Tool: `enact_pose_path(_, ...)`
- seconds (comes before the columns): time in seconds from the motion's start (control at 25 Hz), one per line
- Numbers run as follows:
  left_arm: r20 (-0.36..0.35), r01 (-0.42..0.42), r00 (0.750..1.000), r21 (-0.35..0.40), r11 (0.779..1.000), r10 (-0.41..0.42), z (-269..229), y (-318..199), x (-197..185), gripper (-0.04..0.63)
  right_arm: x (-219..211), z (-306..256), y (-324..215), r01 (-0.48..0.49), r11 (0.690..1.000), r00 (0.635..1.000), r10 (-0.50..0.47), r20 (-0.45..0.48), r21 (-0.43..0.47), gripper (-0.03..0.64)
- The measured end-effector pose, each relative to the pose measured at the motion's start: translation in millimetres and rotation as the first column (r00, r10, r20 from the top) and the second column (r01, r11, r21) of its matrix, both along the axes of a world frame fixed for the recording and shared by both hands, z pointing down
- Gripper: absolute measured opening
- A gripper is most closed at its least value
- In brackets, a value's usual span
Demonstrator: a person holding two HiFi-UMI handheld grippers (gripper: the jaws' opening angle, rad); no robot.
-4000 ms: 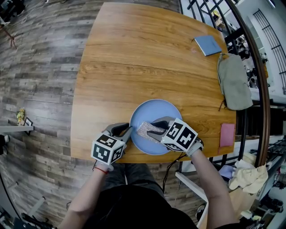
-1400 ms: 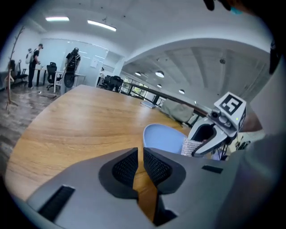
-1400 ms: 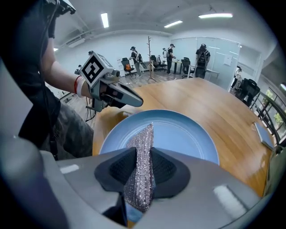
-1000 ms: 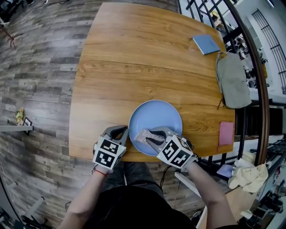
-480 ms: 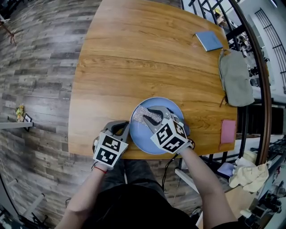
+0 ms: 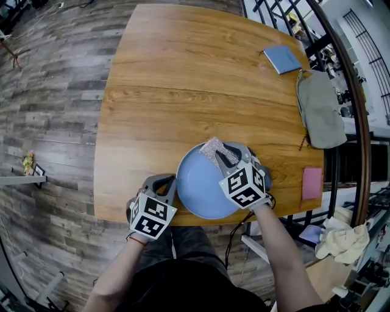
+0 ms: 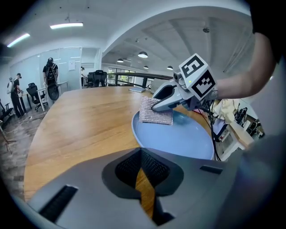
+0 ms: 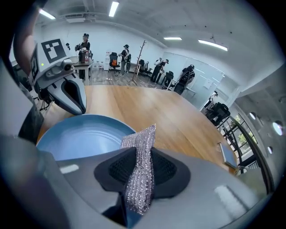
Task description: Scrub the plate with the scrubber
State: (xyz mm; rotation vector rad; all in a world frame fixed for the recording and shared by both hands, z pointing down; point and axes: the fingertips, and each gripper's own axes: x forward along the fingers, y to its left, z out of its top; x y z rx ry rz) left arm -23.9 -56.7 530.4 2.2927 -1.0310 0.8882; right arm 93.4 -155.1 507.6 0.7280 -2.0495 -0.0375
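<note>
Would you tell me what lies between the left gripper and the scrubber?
A sliver of table, then the plate's bare surface up to the scrubber; the left gripper view shows it.

I stand at a rounded wooden bench (image 6: pixel 183 73) on a floor (image 6: pixel 55 103) of grey wood-look planks. On the right, a curved dark railing (image 6: pixel 354 100) runs past the bench's edge. Far across the open office are white walls, a glass partition (image 7: pixel 27 71), a coat stand (image 8: pixel 137 67) and desk chairs (image 7: pixel 33 95). Strip lights (image 8: pixel 114 8) shine from the white ceiling, and round downlights (image 7: pixel 143 54) sit further off.
</note>
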Motion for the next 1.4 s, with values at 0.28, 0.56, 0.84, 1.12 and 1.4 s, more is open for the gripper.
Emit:
enact_pose_path(0.28, 0.002, 0.009, 1.000, 0.005, 1.000, -0.009, -2, -2, 1, -0.005, 30, -2, 12, -0.014, 0.999, 0.999, 0.016, -0.047, 0.044, 0.110)
enact_pose_path(0.56, 0.000, 0.018, 1.000, 0.004, 1.000, -0.018, -2, -3, 1, -0.005, 49, -4, 39, -0.004, 1.000, 0.998, 0.006, -0.064, 0.027, 0.109)
enact_pose_path(0.84, -0.002, 0.027, 1.000, 0.007, 1.000, -0.027, -3, -5, 0, -0.004, 42, -4, 69, 0.008, 0.999, 1.000, -0.009, -0.020, -0.045, 0.107)
enact_pose_path(1.12, -0.004, 0.035, 0.999, 0.006, 0.999, -0.035, -3, -5, 1, -0.005, 13, 3, 100, 0.083, 0.990, 0.997, -0.081, 0.018, -0.115, 0.107)
enact_pose_path(1.4, -0.008, 0.040, 0.999, 0.007, 0.999, -0.040, -3, -5, 0, -0.005, -23, 16, 120, 0.171, 0.967, 0.985, -0.163, 0.058, -0.187, 0.109)
